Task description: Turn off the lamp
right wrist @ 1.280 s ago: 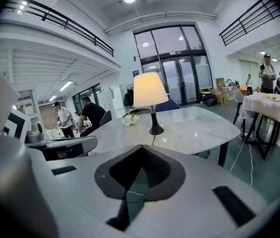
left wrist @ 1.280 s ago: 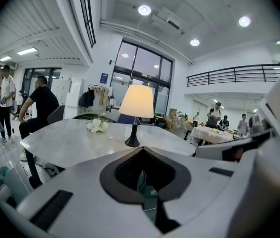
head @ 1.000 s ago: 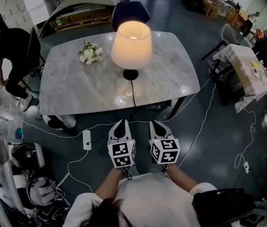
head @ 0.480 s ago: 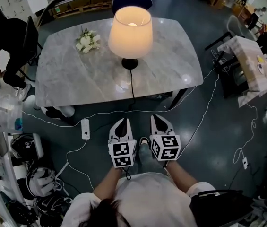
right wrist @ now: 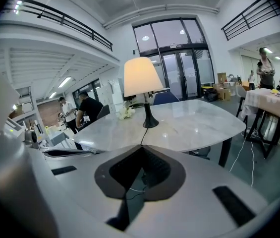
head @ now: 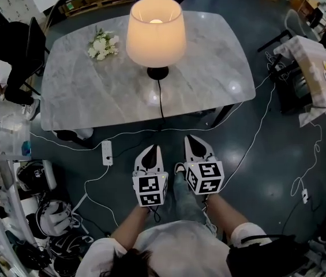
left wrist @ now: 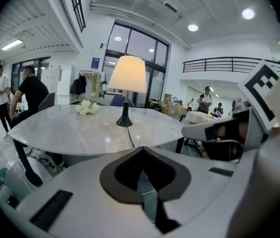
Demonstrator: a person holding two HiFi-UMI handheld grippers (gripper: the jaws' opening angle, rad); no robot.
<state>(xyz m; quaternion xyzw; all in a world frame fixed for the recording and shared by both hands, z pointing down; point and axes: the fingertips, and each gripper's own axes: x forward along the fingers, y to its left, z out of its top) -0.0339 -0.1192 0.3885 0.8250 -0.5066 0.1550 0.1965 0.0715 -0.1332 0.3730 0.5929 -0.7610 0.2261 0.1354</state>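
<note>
Marble desk (head: 93,97) is bearing the lit lamp (head: 156,30), well beyond the left gripper (head: 151,149) and right gripper (head: 192,141), fingers closed and empty; a careless reach risks snagging its cord (head: 161,104), toppling it.

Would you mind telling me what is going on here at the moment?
A person stands a little short of the marble table, holding the left gripper and right gripper side by side, both shut and empty. The lamp on the table is lit, its cord running off the near edge. Neither gripper touches it yet.
</note>
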